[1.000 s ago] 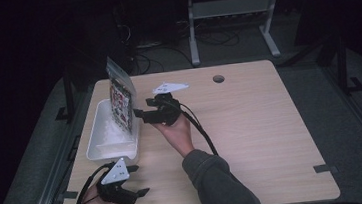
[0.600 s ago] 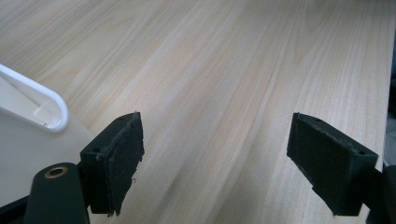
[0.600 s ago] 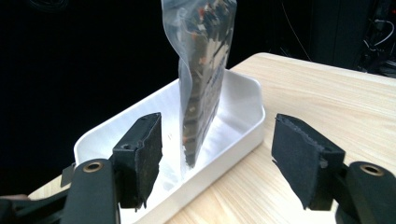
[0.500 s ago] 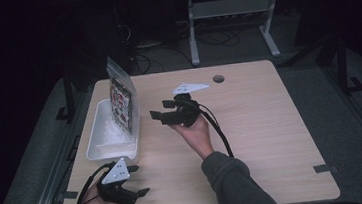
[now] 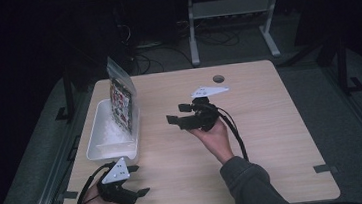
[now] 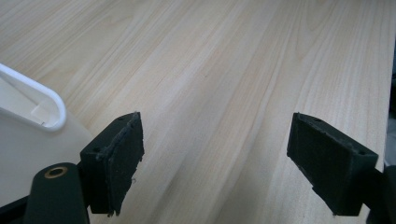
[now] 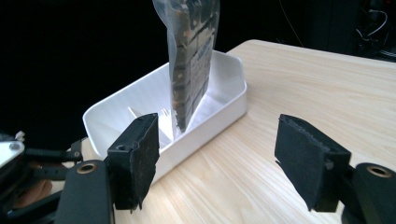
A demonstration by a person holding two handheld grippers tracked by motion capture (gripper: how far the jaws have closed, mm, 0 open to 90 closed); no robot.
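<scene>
A white bin sits at the table's left side. In it a clear bag of dark contents stands upright, and it shows as well in the right gripper view, bag in bin. My right gripper hovers over the table's middle, pointing left at the bin from some way off. Its jaws have just been opening and nothing is between them. My left gripper rests near the front left edge, open and empty, beside the bin's corner.
The light wooden table has a round cable hole at the back. A metal stand is on the dark floor behind the table. The left hand's gripper shows low beside the bin in the right gripper view.
My right gripper has drawn back to the right, from beside the bag to the table's middle, with nothing in its jaws. The bag stays upright in the bin. The left gripper has not moved.
</scene>
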